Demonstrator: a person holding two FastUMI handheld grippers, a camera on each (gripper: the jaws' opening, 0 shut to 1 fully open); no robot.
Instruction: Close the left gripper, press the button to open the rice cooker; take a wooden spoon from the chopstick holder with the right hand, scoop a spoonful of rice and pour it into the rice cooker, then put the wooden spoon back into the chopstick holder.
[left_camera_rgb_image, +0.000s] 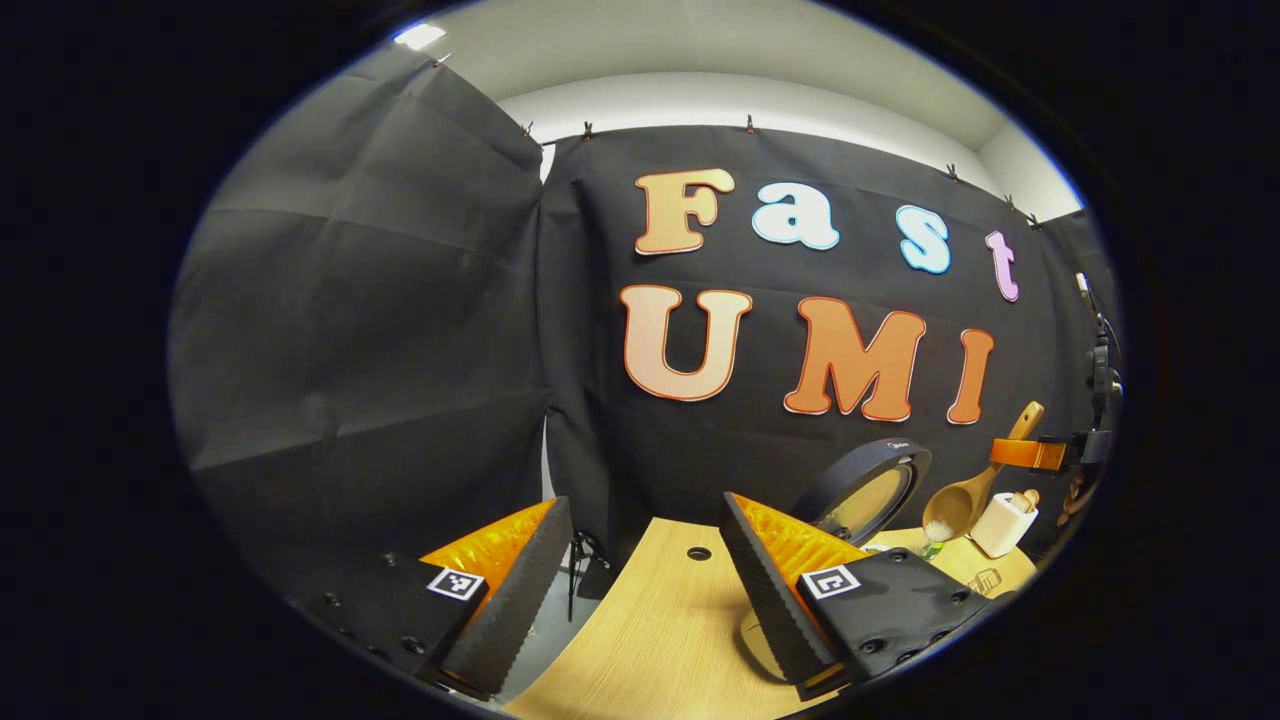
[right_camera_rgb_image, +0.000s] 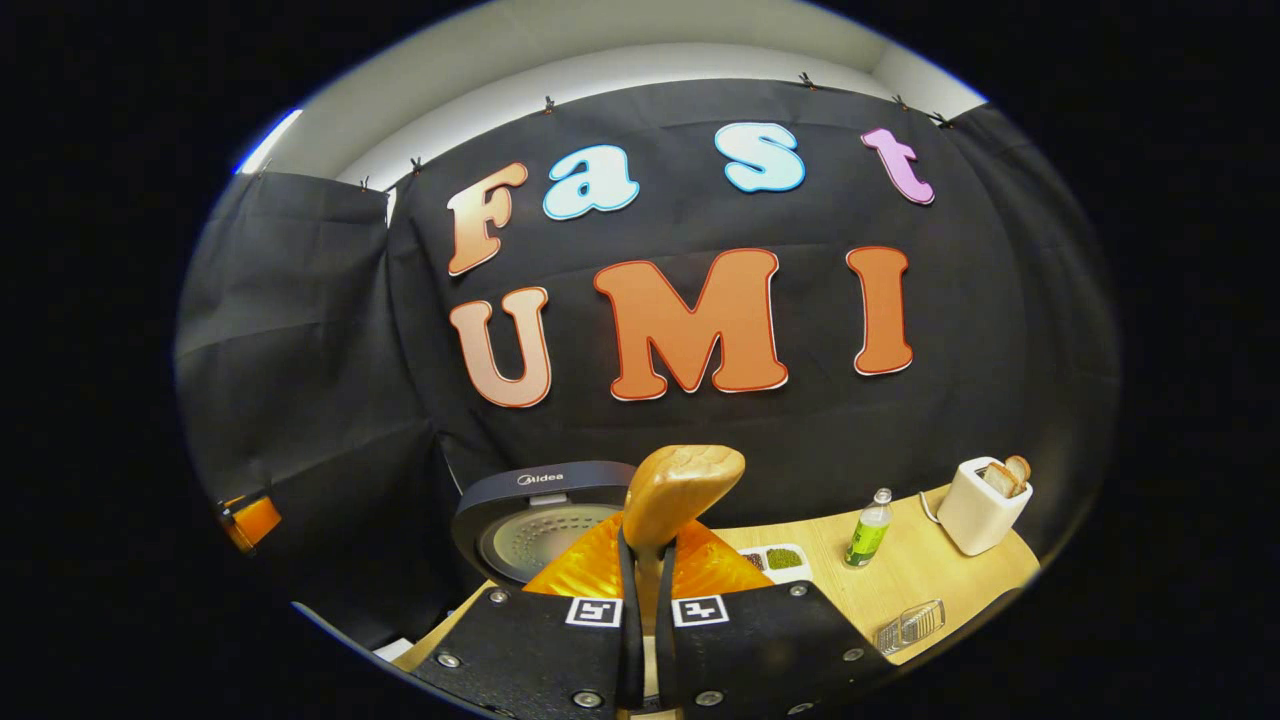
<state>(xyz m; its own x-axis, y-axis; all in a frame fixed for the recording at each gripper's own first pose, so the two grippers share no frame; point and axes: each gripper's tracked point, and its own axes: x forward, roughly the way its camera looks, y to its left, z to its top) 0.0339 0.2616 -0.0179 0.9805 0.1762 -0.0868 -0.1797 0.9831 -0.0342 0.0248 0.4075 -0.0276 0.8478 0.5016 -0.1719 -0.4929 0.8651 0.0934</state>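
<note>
up close, the right gripper (right_camera_rgb_image: 647, 610) is clenched on the wooden spoon (right_camera_rgb_image: 678, 492) handle, its bowl of rice (left_camera_rgb_image: 938, 530) raised beside the rice cooker's (left_camera_rgb_image: 868, 489) open lid. meanwhile the left gripper (left_camera_rgb_image: 640, 590) hangs released over the table (left_camera_rgb_image: 660, 620) edge, grasping nothing.

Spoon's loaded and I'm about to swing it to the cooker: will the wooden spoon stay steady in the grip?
Probably stiff: the wooden spoon looks solid, and the right gripper pinches its handle. The rice sits loose in the tilted bowl, so jerks could spill it. Smooth wood may twist.
</note>
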